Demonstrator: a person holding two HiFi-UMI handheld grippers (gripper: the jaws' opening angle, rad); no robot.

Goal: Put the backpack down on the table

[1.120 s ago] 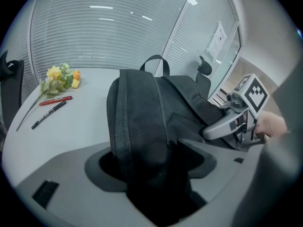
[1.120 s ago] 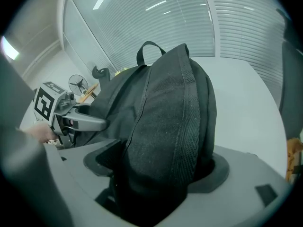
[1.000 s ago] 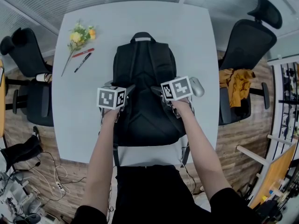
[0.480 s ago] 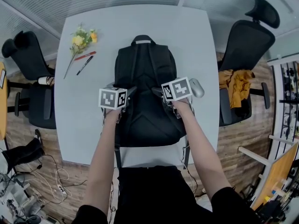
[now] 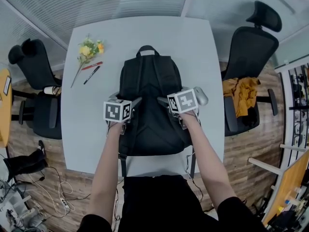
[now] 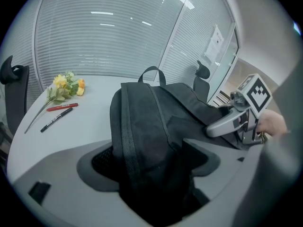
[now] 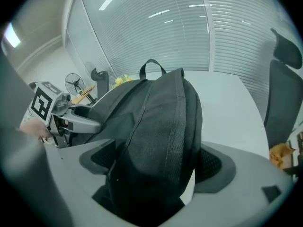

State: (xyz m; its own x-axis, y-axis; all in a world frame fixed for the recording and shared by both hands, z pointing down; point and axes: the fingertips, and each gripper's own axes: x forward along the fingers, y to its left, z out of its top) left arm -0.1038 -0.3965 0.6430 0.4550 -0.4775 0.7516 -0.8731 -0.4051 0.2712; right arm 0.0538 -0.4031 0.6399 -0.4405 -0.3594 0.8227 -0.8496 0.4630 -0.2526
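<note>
A black backpack (image 5: 149, 81) lies flat on the pale table (image 5: 193, 47), its carry handle toward the far edge. My left gripper (image 5: 133, 105) is over its left shoulder strap (image 6: 137, 141) and my right gripper (image 5: 166, 104) over the right strap (image 7: 165, 141). In the left gripper view the strap runs between the jaws (image 6: 149, 162), which are opening, and bare pad shows beside it. The right gripper (image 7: 156, 162) also has its jaws opening round its strap, with a sliver of table showing beside the strap. Each gripper view shows the other gripper (image 6: 236, 119) (image 7: 61, 117) alongside.
A yellow flower sprig (image 5: 87, 50), a red pen (image 5: 89, 65) and a black pen (image 5: 91, 74) lie at the table's far left. A grey mouse (image 5: 202, 94) sits beside the right gripper. Office chairs (image 5: 251, 37) (image 5: 34, 76) flank the table; one holds an orange cloth (image 5: 240, 91).
Both grippers have lifted slightly above the backpack, which stays flat on the table. The head view has shifted a little.
</note>
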